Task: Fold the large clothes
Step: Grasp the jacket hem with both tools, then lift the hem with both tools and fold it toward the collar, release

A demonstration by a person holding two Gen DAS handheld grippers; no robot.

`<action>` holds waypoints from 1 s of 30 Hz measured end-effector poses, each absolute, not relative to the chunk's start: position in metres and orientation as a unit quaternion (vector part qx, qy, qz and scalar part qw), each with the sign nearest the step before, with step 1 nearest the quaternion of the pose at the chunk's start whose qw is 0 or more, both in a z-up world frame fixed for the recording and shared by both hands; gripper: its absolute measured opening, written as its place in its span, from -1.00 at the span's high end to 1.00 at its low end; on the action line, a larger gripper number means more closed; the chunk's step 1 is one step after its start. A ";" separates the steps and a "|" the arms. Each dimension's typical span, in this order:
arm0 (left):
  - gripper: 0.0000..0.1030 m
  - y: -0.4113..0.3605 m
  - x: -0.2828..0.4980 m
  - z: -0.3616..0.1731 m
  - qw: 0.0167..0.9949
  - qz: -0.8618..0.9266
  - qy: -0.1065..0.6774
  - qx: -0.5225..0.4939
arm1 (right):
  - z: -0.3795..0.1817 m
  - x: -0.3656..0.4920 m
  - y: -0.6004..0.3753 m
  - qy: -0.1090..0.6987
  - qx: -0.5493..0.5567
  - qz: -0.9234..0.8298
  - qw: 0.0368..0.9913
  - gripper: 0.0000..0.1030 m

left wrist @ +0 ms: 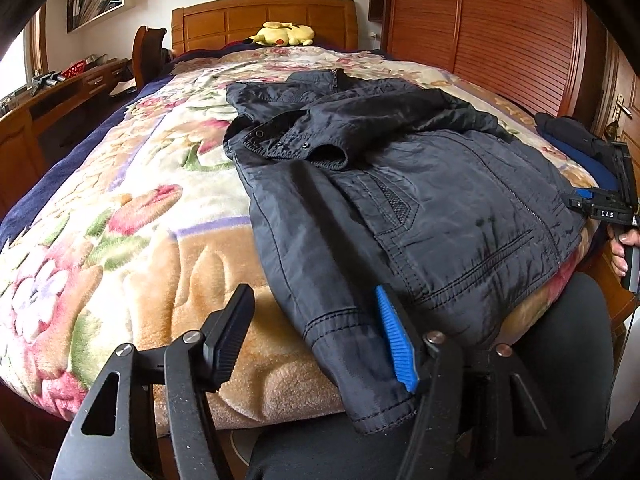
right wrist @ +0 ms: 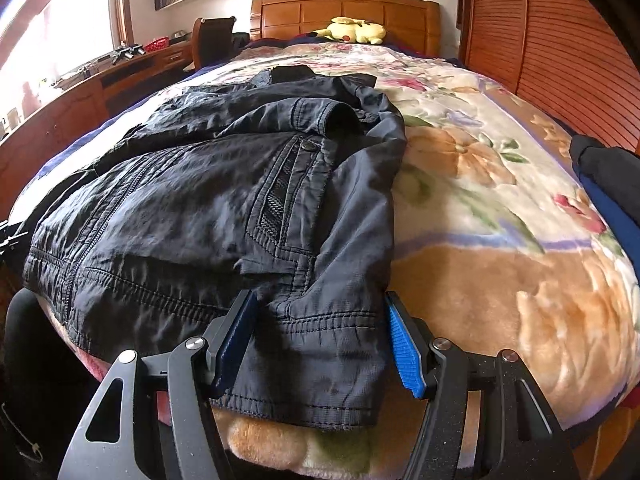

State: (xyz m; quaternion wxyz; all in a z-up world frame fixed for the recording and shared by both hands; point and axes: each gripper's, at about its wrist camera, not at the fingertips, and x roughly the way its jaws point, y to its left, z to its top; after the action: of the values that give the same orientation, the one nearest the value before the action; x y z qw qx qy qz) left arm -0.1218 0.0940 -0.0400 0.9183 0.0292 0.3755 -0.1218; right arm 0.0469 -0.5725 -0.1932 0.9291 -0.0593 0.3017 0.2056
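Dark jacket [left wrist: 400, 184] lies spread on the floral blanket [left wrist: 132, 208] at the foot end of the bed, front up, zip running down the middle, collar toward 12 o'clock. One sleeve is folded across the chest w/ its snap cuff [left wrist: 296, 146] open-ended near the collar; the other sleeve runs down toward the bed edge.

Left gripper [left wrist: 316, 332]: jaws wide apart, holding nothing. Black finger pad [left wrist: 232, 334] sits over bare blanket at about 7 o'clock of the jacket; blue finger pad [left wrist: 396, 340] lies against the sleeve fabric near the hem. In the left wrist view the sleeve cuff [left wrist: 380, 408] hangs over the bed edge just past the blue pad, at 6 o'clock.

Right gripper [right wrist: 320, 340]: jaws also wide open, straddling the jacket's lower sleeve/hem corner [right wrist: 320, 360]. Fabric fills the gap btwn both pads, nothing pinched. Cannot tell if pads actually touch the cloth or sit just beside it.

Right gripper also shows at 3 o'clock in the left wrist view, at the jacket's far hem, a hand [left wrist: 624, 248] on its grip.

Yellow plush toy [left wrist: 284, 34] rests by the wooden headboard [left wrist: 264, 20] at 12 o'clock. Blue-and-dark clothes pile [right wrist: 608, 188] sits at the bed's 3 o'clock edge, well apart from the jacket.
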 end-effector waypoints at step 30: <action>0.82 0.090 -0.153 0.006 0.948 -0.137 0.288 0.022 | -0.155 0.023 -0.569 0.255 -0.056 0.235 0.936 0.87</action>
State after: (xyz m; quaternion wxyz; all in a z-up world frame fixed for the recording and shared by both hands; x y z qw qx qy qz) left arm -0.1531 0.0904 0.0064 0.9476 0.0218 0.2879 -0.1368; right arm 0.0227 -0.5693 -0.1549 0.9362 -0.0562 0.2552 0.2350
